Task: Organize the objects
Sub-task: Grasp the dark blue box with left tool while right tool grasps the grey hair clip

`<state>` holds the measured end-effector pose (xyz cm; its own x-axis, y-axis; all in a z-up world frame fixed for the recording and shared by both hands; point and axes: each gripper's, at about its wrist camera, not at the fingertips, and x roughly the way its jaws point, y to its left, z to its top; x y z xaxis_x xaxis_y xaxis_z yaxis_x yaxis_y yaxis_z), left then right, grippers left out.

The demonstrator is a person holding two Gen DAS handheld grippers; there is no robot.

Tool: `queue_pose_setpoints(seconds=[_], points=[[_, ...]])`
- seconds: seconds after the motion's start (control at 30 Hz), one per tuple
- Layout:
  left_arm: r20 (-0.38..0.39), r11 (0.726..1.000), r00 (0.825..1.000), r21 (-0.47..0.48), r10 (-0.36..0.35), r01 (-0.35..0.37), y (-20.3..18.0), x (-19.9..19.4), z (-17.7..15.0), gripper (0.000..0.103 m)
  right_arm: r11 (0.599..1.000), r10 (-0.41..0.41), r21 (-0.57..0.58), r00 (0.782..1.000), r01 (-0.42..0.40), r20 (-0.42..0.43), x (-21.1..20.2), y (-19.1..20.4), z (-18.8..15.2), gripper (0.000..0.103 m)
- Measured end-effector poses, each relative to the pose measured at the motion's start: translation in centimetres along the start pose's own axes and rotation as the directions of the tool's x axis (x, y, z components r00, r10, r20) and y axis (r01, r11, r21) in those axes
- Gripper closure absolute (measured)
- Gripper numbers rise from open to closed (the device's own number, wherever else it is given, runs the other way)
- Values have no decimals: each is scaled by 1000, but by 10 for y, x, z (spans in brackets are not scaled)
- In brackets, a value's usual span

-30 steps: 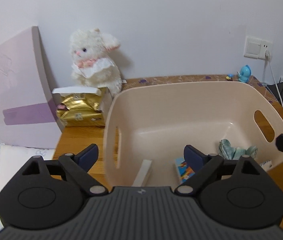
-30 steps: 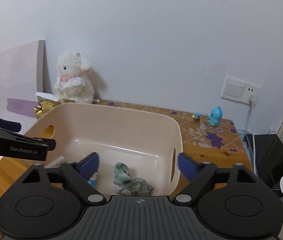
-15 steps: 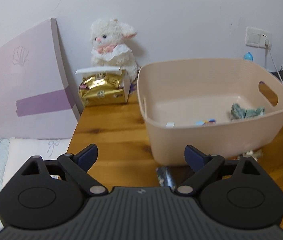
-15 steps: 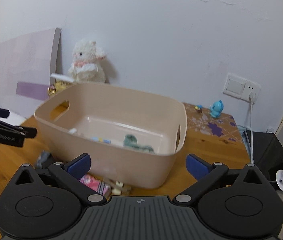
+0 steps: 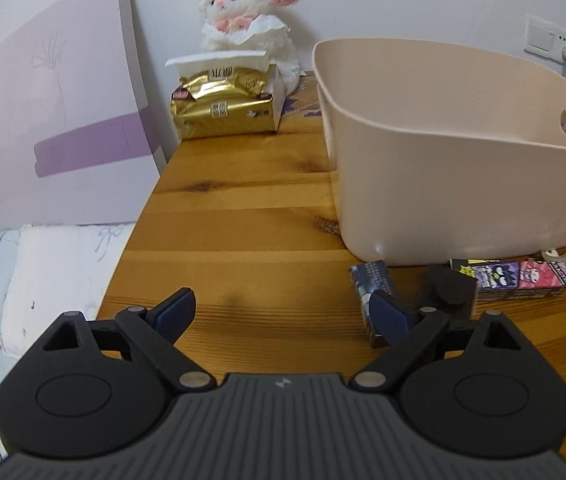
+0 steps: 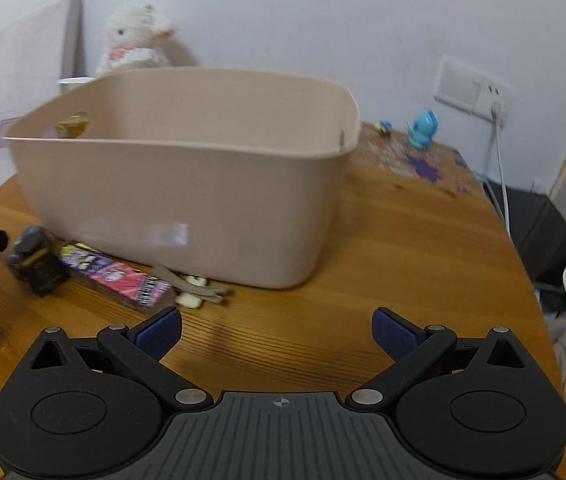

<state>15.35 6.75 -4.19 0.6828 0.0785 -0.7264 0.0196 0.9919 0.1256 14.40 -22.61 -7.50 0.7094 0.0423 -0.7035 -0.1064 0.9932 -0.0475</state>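
A beige plastic bin stands on the wooden table. In front of it lie a dark patterned small box, a black object, a pink and purple cartoon box and beige hair clips. My left gripper is open and empty, low over the table, its right finger just over the dark box. My right gripper is open and empty, in front of the bin's right part.
A white plush lamb and a gold tissue pack stand at the back left by a lilac board. A small blue figurine stands at the back right. A bed lies beyond the table's left edge.
Both grippers have dropped from above the bin and pulled back to low over the table in front of it. The bin's inside is out of sight now. Both stayed open.
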Motion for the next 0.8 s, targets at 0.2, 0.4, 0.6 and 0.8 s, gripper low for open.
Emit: queue_pose_setpoints(seconds=[0.2,0.4,0.6,0.8], points=[[3,1000,1000,-24,-6,6,1,10,2,9,997,-13,72,1000,12,8,20,-10,5,2],[10,999,1000,-36,-19,20,0,14,7,9,995,-1,104,1000,1,-2,37,-9,15,2],[16,999,999,-39,-31,32,-5,16,10,9,996,-18,82,1000,19,-23,53,-4,16,2],[19,999,999,-28,-36,37,-10,17,9,9,998,15,69,996,-9,-84,53,-8,19,1]])
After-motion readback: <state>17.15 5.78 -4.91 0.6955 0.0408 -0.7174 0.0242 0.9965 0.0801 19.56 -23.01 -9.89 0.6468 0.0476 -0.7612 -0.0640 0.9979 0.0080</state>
